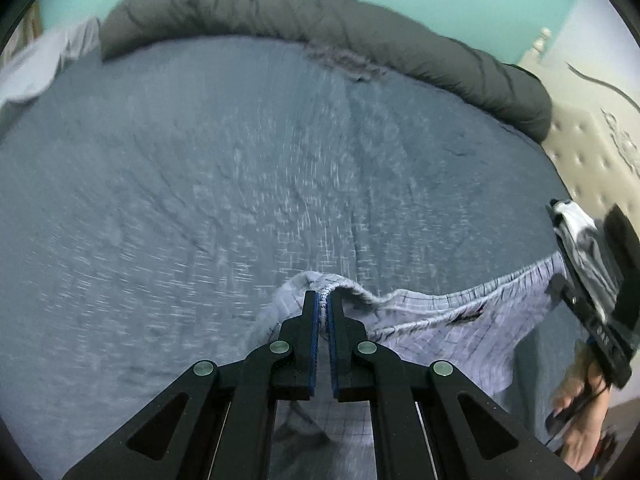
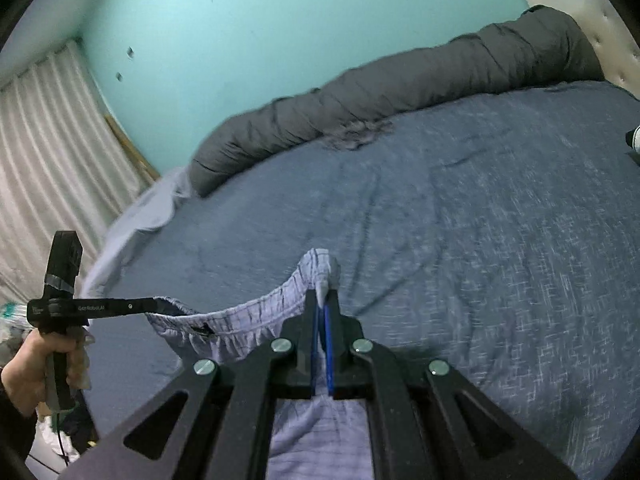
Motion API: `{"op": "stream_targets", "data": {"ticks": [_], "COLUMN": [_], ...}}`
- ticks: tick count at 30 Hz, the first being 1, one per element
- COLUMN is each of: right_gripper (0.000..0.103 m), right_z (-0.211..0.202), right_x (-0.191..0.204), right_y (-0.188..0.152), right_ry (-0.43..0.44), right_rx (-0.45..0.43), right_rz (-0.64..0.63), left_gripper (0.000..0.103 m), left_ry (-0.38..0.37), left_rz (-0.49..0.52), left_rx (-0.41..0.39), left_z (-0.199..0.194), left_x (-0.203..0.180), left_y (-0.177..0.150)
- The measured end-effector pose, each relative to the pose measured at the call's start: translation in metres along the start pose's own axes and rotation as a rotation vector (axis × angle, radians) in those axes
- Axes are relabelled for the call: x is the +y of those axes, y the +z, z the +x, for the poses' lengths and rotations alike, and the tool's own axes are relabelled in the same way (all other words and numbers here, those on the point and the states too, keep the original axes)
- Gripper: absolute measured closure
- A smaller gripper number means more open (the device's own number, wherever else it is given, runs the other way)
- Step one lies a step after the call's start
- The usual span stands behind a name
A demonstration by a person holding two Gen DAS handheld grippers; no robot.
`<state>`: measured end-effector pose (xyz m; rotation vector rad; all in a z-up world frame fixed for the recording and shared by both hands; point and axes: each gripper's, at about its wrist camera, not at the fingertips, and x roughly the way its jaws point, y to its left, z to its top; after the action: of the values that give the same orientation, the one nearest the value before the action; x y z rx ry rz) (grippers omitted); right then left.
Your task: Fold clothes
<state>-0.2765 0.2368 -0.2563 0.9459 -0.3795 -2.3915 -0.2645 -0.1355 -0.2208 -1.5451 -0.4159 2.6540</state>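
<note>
Left wrist: shorts (image 1: 436, 320) waistband pinched between fingers (image 1: 310, 320).

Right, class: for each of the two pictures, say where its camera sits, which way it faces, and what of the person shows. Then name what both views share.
Left wrist: sits on the left gripper, looking along its fingers down across the bed; the right gripper and right hand show at the right edge.
Right wrist: sits on the right gripper, facing the bed and teal wall; the left gripper and left hand show on the left.
Shared: the checked shorts pinched by both grippers, and the dark rolled duvet.
</note>
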Motion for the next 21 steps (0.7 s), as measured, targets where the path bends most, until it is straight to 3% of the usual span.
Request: {"op": "stream_targets", "data": {"ticks": [3,5,6,7,8,11,21], "right_gripper": [0.101,0.101,0.101,0.101,0.101,0.101,0.101], "right_z": [0.012,0.020,0.024,0.027,0.031,0.036,0.034], "right_x": [-0.004,-0.008,-0.009,-0.011,-0.013,-0.020,-0.039], "right_y": [-0.001,-0.002,-0.003,-0.003,-0.005,-0.007,-0.011], "right_ry": [-0.040,-0.058,-0.062,-0.067,-0.073,-0.090,-0.099], "right_rx": [0.014,0.026,0.032,0.037,0.043,0.054,0.060], "right_rz": [-0.015,-0.014,-0.010,-0.007,-0.004,0.010,0.054], "left_gripper": [0.097,0.087,0.081,0.059,0.045,0.045,0.045], "left_ry": [-0.016,-0.027,-0.032,-0.035,-0.034,-0.030,-0.018], "left_rz": [-0.033,-0.063,-0.081,-0.090,-0.094,-0.077,0.015], "left_rx": [0.012,0.015,0.014,0.006,-0.005,-0.030,0.041], "left_z": [0.031,0.046,0.051,0.052,0.051,0.048,0.085], "left_x": [0.005,0.010,0.013,0.015,0.018,0.023,0.036], "left_y": [0.006,0.010,0.012,0.016,0.019,0.025,0.011]}}
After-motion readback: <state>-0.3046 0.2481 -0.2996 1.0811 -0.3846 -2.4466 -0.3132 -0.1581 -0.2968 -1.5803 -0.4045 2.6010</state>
